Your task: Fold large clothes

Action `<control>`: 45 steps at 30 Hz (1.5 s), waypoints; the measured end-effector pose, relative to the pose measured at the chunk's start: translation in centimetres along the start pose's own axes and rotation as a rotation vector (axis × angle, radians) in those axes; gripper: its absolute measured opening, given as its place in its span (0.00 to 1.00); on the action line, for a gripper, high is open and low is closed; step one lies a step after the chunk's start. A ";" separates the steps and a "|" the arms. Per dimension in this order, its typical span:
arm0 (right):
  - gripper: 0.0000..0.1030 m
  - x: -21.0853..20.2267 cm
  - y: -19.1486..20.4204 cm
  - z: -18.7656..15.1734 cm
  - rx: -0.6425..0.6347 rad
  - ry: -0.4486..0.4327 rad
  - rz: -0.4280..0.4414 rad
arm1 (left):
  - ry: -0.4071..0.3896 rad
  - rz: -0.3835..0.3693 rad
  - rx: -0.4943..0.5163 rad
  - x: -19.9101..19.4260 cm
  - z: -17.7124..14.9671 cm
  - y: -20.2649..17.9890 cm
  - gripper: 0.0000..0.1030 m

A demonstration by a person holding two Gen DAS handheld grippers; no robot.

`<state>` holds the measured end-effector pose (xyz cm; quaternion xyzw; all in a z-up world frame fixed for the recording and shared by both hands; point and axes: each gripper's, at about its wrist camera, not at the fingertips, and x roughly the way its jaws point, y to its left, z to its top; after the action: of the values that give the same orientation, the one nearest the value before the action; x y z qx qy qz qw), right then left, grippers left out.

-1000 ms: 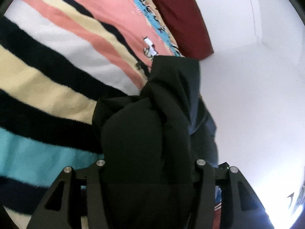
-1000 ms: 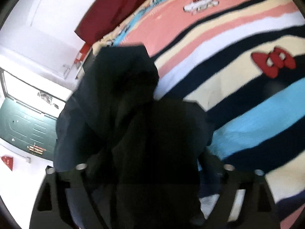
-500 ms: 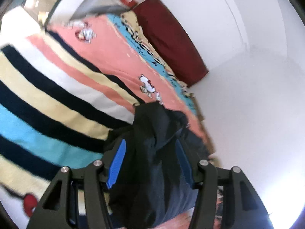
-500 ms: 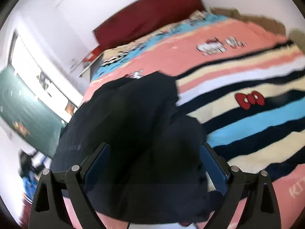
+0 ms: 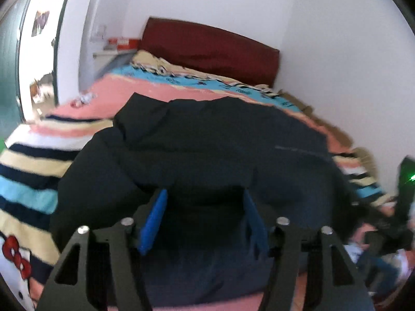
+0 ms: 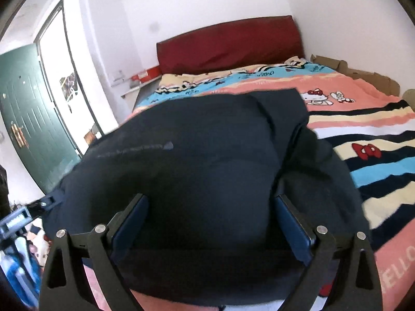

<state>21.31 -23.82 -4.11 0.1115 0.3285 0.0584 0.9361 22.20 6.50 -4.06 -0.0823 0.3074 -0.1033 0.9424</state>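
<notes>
A large dark navy garment (image 5: 212, 150) lies spread on the striped bed blanket (image 5: 28, 171); in the right wrist view the garment (image 6: 197, 160) fills the middle over the blanket (image 6: 376, 140). My left gripper (image 5: 205, 197) is open, its blue-padded fingers (image 5: 153, 223) apart just above the near part of the cloth. My right gripper (image 6: 210, 202) is also open and wide, its fingers (image 6: 293, 223) either side of the cloth's near bulge. No fold is pinched in either gripper.
A dark red headboard (image 6: 228, 44) stands against the white wall at the far end. A green door (image 6: 23, 129) and doorway are on the left. Cardboard (image 6: 363, 75) lies along the bed's right side. Clutter sits on the floor at left (image 6: 18, 246).
Both grippers have let go of the garment and opened. It dropped from hanging in a bunch to lying spread on the bed, and both cameras tilted up toward the headboard.
</notes>
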 end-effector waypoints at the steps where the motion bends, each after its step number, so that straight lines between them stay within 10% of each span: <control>1: 0.96 0.3 -0.5 0.1 0.002 -0.005 -0.022 | -0.007 0.013 0.003 0.5 0.0 0.0 0.63; 14: 0.99 -4.9 -1.5 -2.6 -0.043 -0.014 -0.175 | 0.010 0.053 -0.031 -2.6 -2.3 -1.6 0.64; 30: 0.99 -10.2 2.5 -8.9 -0.116 -0.058 -0.133 | 0.117 0.118 0.002 -6.8 -8.9 -4.5 0.74; 45: 0.99 -12.1 3.2 -10.5 -0.149 -0.079 -0.126 | 0.054 0.169 0.039 -9.8 -10.4 -6.4 0.74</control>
<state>5.22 -21.11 -3.96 0.0229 0.2924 0.0194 0.9558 7.30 1.74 -5.47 -0.0347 0.3362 -0.0316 0.9406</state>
